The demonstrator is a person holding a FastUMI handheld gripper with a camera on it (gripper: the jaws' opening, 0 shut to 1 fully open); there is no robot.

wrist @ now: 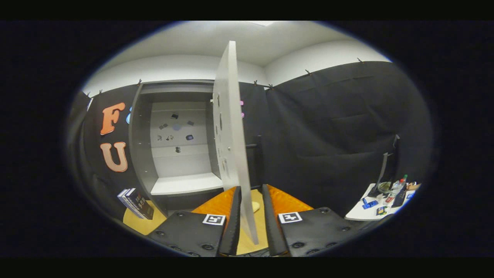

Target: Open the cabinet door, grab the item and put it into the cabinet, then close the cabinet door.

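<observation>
Black cloth (339,127) hangs clipped along the walls, with white wall (316,58) and white ceiling (247,38) above it. At four o'clock a white side table (357,214) carries a bottle (396,188) and small clutter. At eight o'clock a yellowish floor (141,224) shows, and a dark box (136,202) stands there against the cloth.

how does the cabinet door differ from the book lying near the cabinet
The cabinet door stands upright, swung open edge-on, its lower edge between the gripper fingers, which are spread and not pressing it. The book lies tilted on the yellow table, left of the fingers, untouched.
The door is pale grey and plain; the book has a dark cover.
The door is far taller than the book.
Both are flat, rectangular slabs.
</observation>
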